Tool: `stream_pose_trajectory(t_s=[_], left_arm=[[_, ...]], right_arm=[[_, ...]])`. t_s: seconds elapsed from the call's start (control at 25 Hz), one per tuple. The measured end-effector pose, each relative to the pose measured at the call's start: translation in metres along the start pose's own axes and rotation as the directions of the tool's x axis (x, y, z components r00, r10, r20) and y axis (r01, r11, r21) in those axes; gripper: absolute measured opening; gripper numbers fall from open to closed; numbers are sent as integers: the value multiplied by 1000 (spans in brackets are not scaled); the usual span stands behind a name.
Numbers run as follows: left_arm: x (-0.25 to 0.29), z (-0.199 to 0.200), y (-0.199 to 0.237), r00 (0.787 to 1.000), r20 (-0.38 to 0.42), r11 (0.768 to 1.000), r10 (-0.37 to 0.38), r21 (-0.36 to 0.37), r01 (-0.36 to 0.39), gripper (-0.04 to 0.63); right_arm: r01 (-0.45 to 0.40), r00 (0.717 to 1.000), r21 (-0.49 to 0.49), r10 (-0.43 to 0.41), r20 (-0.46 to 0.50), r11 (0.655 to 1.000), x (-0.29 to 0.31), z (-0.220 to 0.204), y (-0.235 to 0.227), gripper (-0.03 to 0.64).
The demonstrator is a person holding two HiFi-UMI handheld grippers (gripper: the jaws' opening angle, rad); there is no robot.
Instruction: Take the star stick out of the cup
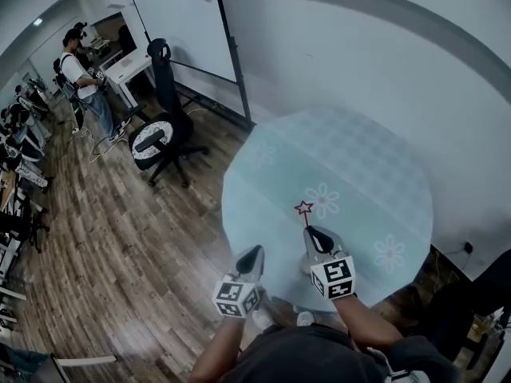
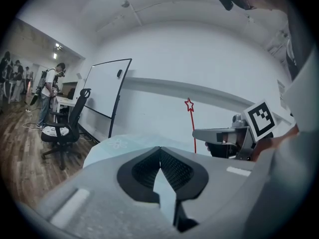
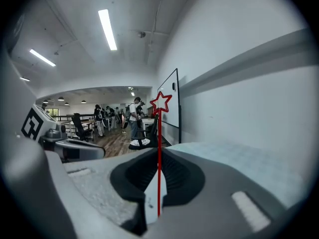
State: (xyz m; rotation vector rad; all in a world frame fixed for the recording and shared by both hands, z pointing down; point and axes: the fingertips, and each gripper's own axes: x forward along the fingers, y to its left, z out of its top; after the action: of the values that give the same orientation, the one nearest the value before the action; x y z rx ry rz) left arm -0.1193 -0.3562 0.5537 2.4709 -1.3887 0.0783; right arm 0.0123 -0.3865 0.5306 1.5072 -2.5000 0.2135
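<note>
Two tongs: both at the counter's near edge
Left tongs: jaws closed tip to tip, nothing between them
Right tongs: clamped on the stick
Stick: upright above the counter's near part, star end uppermost

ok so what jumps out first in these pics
The red star stick stands upright, clamped in the jaws of the right gripper over the near edge of the round pale table. The left gripper is beside it with its jaws together and nothing in them. A black office chair stands on the wood floor to the left; no cup shows.
</note>
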Motion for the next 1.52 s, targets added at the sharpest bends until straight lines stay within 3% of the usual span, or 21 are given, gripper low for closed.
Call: stream_pose_trajectory(t_s=[0.28,0.64,0.96,1.52], left_arm=[[9,37,-1,997,71,1000,-19,21,17,6],[13,77,-4,987,153,997,-42,68,32,6],[26,104,-12,981,183,993,-60,109,41,6],[30,102,-24,982,174,992,-73,114,54,6]], right_arm=[[8,985,9,-10,175,1000,-11,48,-7,21],[25,958,8,-26,285,1000,-28,90,-15,21],[40,945,-2,-37,324,999,-33,111,-29,20],[52,945,-9,-46,322,999,-40,111,-37,20]])
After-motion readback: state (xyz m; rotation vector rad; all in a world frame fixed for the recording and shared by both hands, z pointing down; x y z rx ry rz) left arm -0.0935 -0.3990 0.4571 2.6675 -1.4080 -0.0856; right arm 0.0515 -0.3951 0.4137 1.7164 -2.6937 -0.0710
